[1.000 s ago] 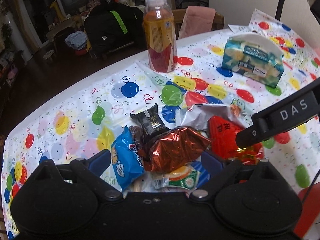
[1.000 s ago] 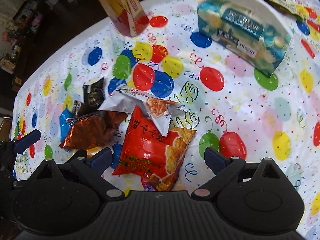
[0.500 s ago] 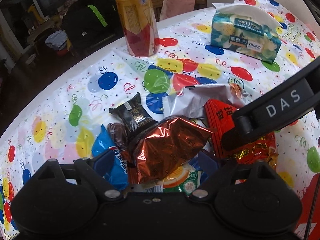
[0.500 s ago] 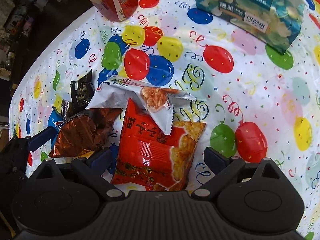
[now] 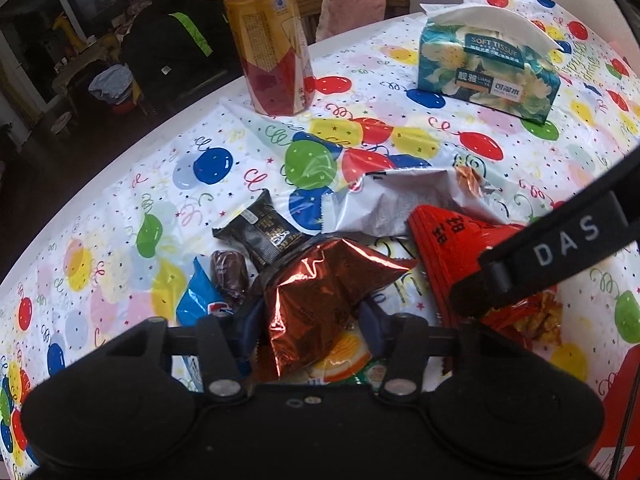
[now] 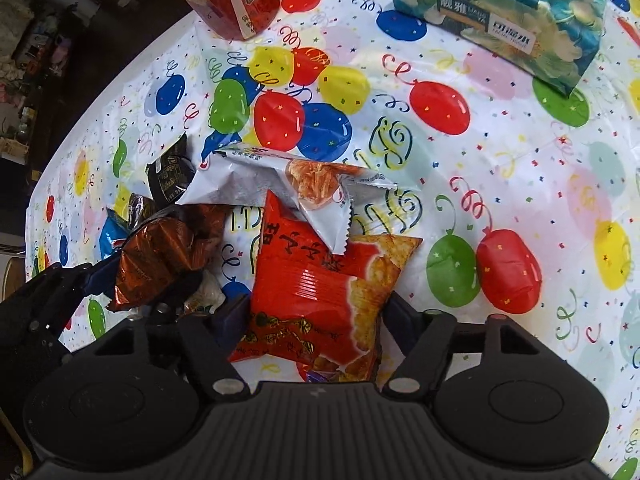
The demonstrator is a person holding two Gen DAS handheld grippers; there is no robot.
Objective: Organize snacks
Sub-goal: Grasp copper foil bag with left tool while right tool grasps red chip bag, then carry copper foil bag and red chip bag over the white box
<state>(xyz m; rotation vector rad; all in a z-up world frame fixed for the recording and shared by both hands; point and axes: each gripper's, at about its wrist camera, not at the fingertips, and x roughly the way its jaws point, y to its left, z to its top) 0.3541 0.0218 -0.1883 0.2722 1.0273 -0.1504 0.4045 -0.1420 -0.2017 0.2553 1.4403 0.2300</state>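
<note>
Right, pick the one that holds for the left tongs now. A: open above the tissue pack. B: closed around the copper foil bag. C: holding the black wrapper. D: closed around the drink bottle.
B: in the left wrist view the left tongs pinch the copper foil bag from both sides.

Snack pile sits near the front edge of the tablecloth (image 5: 460, 160): crinkled copper foil bag (image 5: 320, 304) tipped up on top of an orange-print packet (image 5: 340, 364), blue packet (image 5: 200, 304) and small dark purple wrapped candy (image 5: 229, 276) just left of it, black packet (image 5: 264, 232) flat behind them. Silver bag (image 6: 280, 184) lies crumpled further back, its corner overlapping the top of the red chip bag (image 6: 316, 292). Red bag lies flat on the right side of the pile, glossy, chip picture along its right side.
</note>
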